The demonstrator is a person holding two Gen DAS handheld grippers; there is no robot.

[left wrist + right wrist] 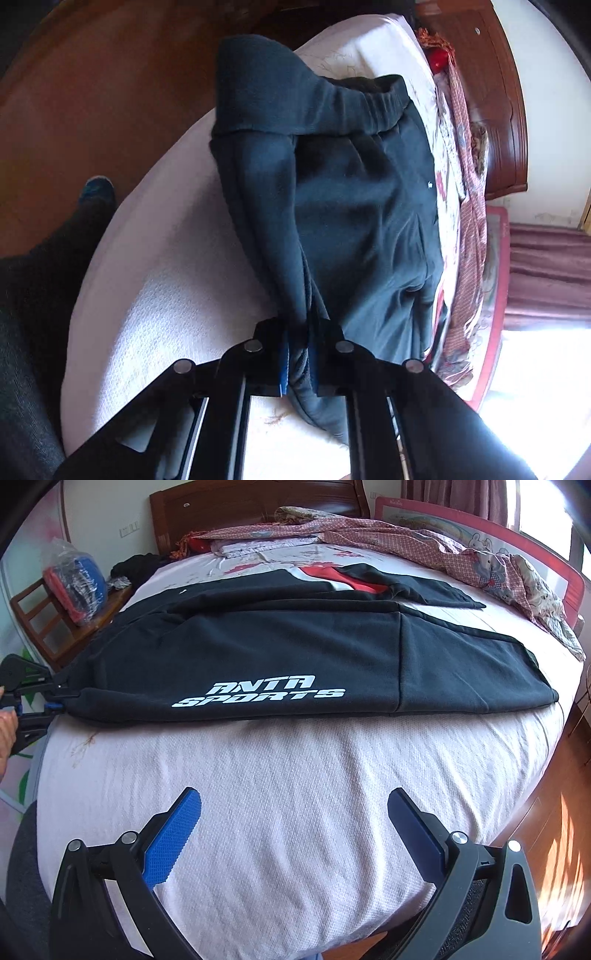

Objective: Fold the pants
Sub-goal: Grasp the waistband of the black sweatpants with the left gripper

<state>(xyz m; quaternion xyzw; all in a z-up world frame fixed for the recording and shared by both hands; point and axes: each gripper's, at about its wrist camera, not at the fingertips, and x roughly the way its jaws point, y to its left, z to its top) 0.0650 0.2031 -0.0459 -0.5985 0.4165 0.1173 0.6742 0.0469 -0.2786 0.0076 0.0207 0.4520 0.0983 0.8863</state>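
Observation:
Dark pants (277,653) with a white "ANTA SPORTS" print lie lengthwise across the white bed (295,775). In the left wrist view the same pants (354,206) stretch away from me, the elastic waistband (354,107) at the far end. My left gripper (303,328) is shut on a bunched end of the pants, with fabric squeezed between its blue pads. In the right wrist view that left gripper (61,698) pinches the pants at the bed's left edge, a hand behind it. My right gripper (295,801) hangs open over bare sheet, short of the pants, holding nothing.
A red and black garment (351,578) lies behind the pants. Pink patterned bedding (461,550) is heaped along the far side by a red bed rail (554,572). A chair with a plastic bag (74,579) stands at the left. A person's leg and shoe (96,192) stand on the wooden floor.

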